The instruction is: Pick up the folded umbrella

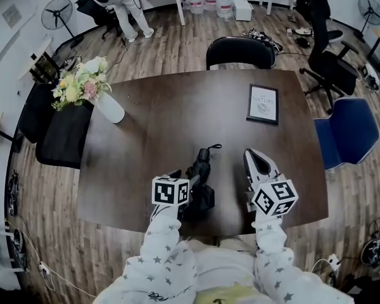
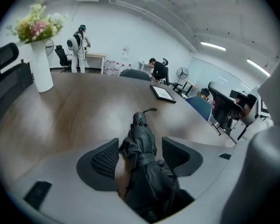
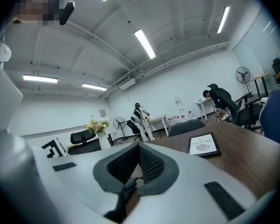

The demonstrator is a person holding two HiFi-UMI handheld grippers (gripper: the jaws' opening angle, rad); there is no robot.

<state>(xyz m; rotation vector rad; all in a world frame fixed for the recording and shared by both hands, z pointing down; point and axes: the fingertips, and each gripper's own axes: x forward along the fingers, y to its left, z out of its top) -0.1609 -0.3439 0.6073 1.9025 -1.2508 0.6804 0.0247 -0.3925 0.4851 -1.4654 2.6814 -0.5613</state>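
The folded black umbrella (image 1: 201, 170) lies on the dark wooden table (image 1: 152, 125), near its front edge, with its strap loop pointing away from me. My left gripper (image 1: 189, 183) is tilted down over the umbrella's near end and is open. In the left gripper view the umbrella (image 2: 142, 141) runs lengthwise between the two pads (image 2: 99, 161), and a small gap remains on the right side. My right gripper (image 1: 256, 160) hovers to the right of the umbrella, apart from it. Its jaws (image 3: 139, 149) meet at the tips and hold nothing.
A white vase of flowers (image 1: 107, 106) stands at the table's left. A framed picture (image 1: 263, 103) lies at the far right. A black chair (image 1: 240, 52) stands behind the table, another (image 1: 63, 135) at the left and a blue one (image 1: 348, 132) at the right. People are at the back of the room.
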